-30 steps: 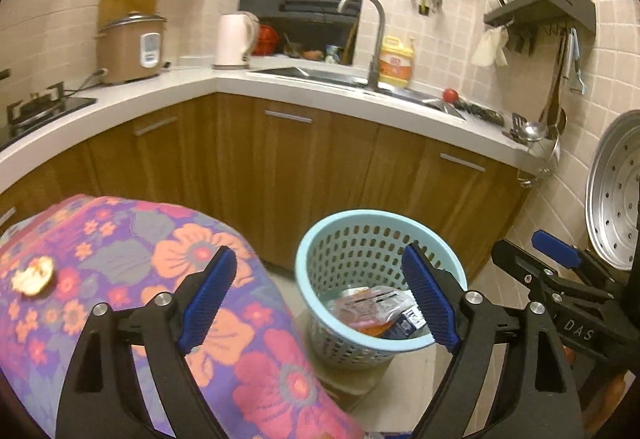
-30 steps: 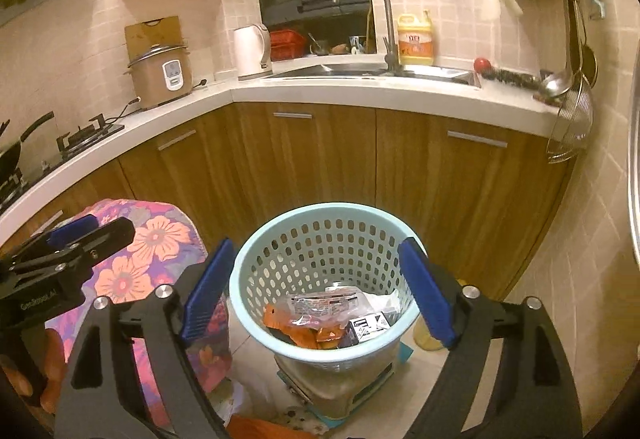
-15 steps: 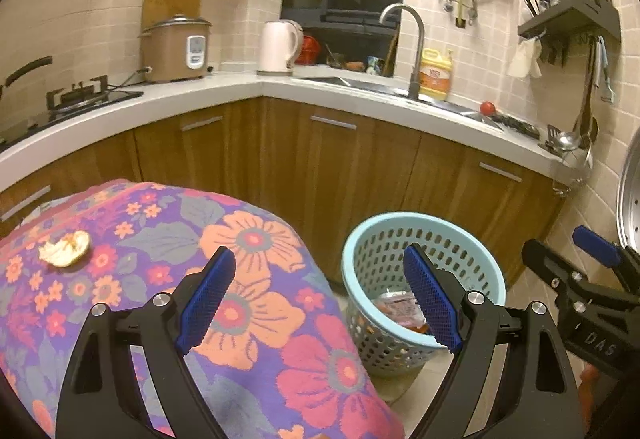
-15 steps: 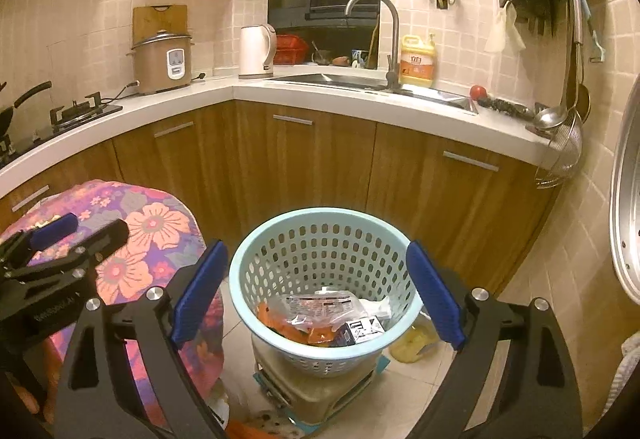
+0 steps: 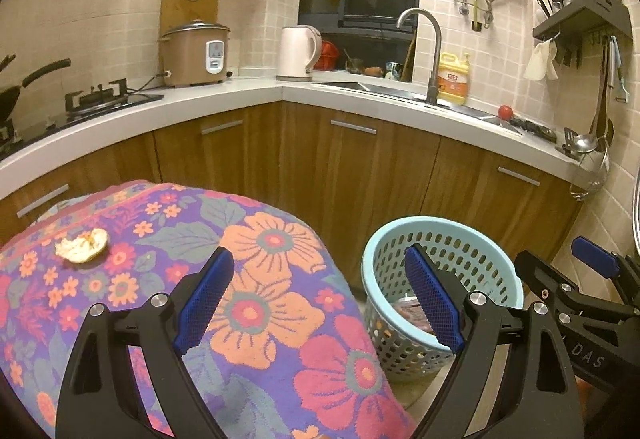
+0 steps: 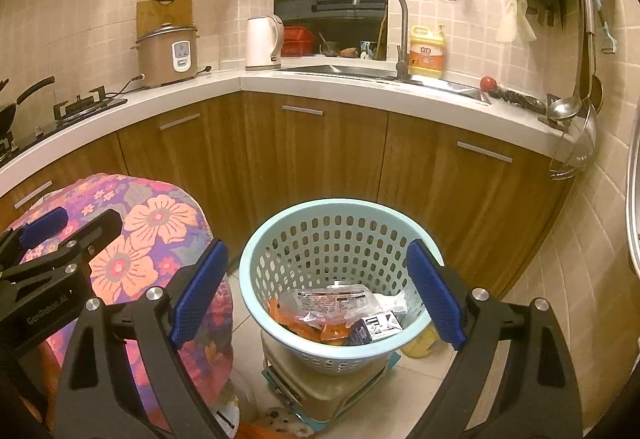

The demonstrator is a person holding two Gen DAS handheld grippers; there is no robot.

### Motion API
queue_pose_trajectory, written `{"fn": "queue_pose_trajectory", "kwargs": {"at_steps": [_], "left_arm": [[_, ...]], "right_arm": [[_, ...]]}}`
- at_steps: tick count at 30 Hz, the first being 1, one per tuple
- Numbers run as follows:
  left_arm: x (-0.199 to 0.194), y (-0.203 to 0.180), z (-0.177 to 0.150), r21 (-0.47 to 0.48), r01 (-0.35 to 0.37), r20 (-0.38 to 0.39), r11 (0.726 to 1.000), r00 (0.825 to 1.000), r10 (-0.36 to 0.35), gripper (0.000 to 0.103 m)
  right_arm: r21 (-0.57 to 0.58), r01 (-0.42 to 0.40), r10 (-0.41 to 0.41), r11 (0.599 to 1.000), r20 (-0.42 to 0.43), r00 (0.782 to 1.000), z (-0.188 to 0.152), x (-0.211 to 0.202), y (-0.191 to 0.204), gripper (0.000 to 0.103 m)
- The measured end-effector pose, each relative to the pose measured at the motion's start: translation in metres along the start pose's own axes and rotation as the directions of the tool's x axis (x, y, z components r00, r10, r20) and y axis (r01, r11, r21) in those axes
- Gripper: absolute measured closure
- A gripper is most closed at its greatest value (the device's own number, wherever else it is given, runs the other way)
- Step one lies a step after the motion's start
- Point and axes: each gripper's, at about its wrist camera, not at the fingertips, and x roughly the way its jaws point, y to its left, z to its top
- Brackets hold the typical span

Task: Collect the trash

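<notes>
A piece of peel (image 5: 82,246) is seen lying on the floral cloth (image 5: 256,303) of the tabletop, at the far left of the left wrist view, well apart from both grippers. Its long axis is laid roughly left to right, tilted slightly up toward the right, with the curled, cupped side turned upward. It is pale cream inside with an orange, ragged rim, and a bite-like notch is shown along its upper edge; whether it is fruit peel or a bread scrap cannot be told for certain. The cloth is a woven, towel-like fabric in purple with large orange and pink flowers, draped over a rounded edge. To the right of the tabletop, a light blue plastic basket (image 6: 340,239) with a perforated wall is set on a low beige stool (image 6: 324,387) on the tiled floor. Crumpled clear and orange wrappers (image 6: 328,309) and a small dark printed box (image 6: 374,327) are held inside it. The left gripper (image 5: 320,303) is held spread wide above the cloth, with nothing between its 2 blue ribbed pads. The right gripper (image 6: 316,299) is likewise spread wide and empty, framing the basket from above. Wooden cabinet doors (image 6: 332,159) under a white counter are seen behind.
</notes>
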Motion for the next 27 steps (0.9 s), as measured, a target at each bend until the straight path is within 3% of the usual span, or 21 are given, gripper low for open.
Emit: {"fn": "queue_pose_trajectory", "kwargs": {"at_steps": [27], "left_arm": [[0.0063,-0.0056,-0.0038,0.025,0.018,-0.029,1.0,0.999,-0.017,0.018]], "right_arm": [[0.015,-0.006,0.006,1.0,-0.01,1.0,0.0011,0.0072,-0.0069,0.017]]}}
